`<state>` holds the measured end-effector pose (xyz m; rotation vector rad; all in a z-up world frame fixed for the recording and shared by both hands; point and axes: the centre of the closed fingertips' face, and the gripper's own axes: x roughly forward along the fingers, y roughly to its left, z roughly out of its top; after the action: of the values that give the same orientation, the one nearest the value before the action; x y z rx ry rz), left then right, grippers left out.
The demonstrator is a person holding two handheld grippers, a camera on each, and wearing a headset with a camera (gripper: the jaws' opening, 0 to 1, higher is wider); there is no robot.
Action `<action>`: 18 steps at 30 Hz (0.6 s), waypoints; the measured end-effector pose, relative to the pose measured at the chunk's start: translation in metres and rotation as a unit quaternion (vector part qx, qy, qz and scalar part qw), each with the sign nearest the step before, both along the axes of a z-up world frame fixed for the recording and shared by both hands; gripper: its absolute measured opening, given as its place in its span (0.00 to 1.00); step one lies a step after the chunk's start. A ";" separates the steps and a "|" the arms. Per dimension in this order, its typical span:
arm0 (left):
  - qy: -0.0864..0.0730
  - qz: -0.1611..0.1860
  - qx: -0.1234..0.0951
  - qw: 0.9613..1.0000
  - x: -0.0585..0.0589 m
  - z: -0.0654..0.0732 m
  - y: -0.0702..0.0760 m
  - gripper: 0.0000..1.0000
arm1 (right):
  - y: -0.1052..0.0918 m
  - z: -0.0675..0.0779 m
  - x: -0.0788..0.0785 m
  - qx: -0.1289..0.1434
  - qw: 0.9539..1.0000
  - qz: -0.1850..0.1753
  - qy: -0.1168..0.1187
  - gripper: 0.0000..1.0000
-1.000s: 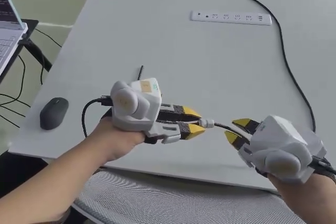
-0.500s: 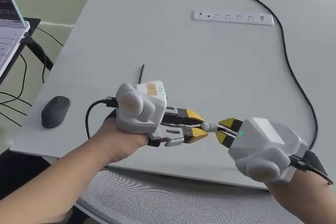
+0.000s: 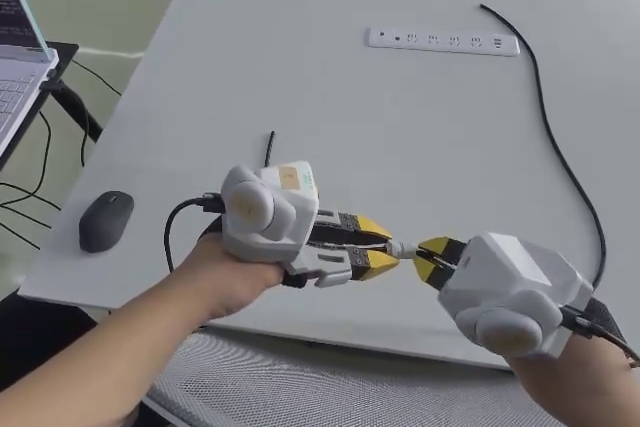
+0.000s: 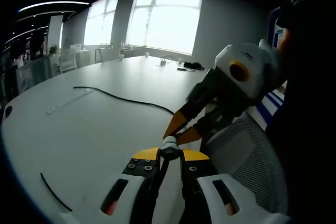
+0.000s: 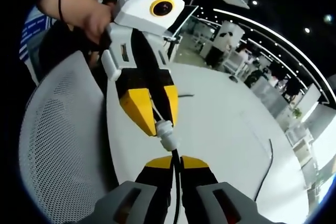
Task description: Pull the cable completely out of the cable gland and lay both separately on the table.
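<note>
Pinching white cable gland in left gripper, thin black cable in right gripper at gland's 3 o'clock, both aloft over surface's 6 o'clock edge. Judging gland light, rigid, slick; cable limp: best gripped close beside gland.

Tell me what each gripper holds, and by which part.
The left gripper grips the cable gland by one end; the right gripper grips the cable right beside the gland.

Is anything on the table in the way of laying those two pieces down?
Nothing visible does. The cable gland and cable are held at the near edge of the table, bare surface just beyond; the mouse sits aside, the power strip far back.
</note>
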<state>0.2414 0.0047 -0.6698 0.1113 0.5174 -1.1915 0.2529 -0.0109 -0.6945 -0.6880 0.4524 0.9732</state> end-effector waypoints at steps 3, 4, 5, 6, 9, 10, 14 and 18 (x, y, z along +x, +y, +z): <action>-0.001 0.001 0.000 1.000 0.000 0.001 0.001 0.15 | -0.002 -0.001 0.001 0.008 1.000 -0.009 0.008 0.00; -0.002 0.001 -0.001 1.000 0.001 0.002 0.001 0.15 | -0.003 -0.002 0.001 0.010 1.000 -0.012 0.011 0.00; -0.002 0.001 0.000 1.000 0.000 0.002 0.001 0.15 | -0.003 -0.003 0.001 0.014 1.000 -0.016 0.018 0.00; -0.002 0.001 0.000 1.000 0.000 0.001 0.002 0.15 | -0.005 -0.004 0.001 0.020 0.999 -0.023 0.024 0.00; -0.003 0.003 0.000 1.000 0.000 0.002 0.003 0.15 | -0.009 -0.008 0.003 0.021 0.999 -0.034 0.030 0.00; -0.002 0.004 -0.001 1.000 0.000 0.002 0.003 0.15 | -0.011 -0.009 0.004 0.023 0.998 -0.039 0.032 0.00; -0.005 0.003 -0.002 1.000 0.000 0.003 0.005 0.15 | -0.017 -0.011 0.007 0.034 0.997 -0.058 0.041 0.00; -0.007 0.005 -0.004 1.000 0.000 0.005 0.006 0.15 | -0.025 -0.015 0.010 0.045 0.994 -0.085 0.057 0.00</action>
<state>0.2419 0.0102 -0.6651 0.1105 0.5008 -1.1824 0.2628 -0.0361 -0.7093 -0.5049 0.5552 0.8700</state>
